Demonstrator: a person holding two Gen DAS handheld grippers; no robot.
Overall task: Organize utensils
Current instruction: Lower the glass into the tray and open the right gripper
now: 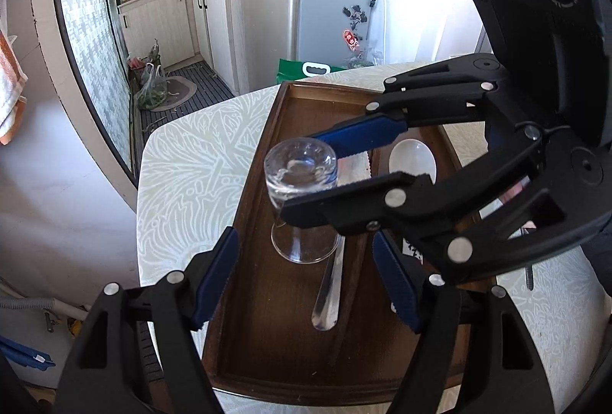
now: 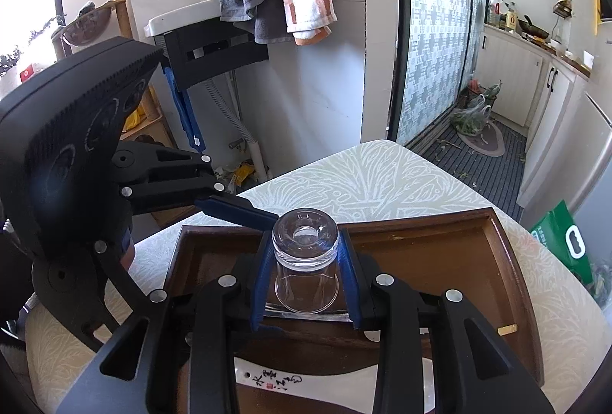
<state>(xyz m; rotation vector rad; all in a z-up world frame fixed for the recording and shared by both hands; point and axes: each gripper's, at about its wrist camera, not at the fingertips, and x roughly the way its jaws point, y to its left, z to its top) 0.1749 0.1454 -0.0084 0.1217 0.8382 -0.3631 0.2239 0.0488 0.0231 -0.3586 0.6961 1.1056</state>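
Left wrist view shows the table (image 1: pixel 183 161) carrying a dark wooden tray (image 1: pixel 267 337), a natural place to gather tableware. Next in size, the right gripper (image 1: pixel 306 177) has its jaws closed on an upturned glass (image 1: pixel 302 169), gripping near the thick base, probably for a firm hold. The left gripper (image 1: pixel 306 280) waits nearby with jaws apart, holding nothing. A metal spoon (image 1: pixel 329 295) lies under the glass rim (likely to be sorted), and a white spoon (image 1: pixel 413 156) rests beyond
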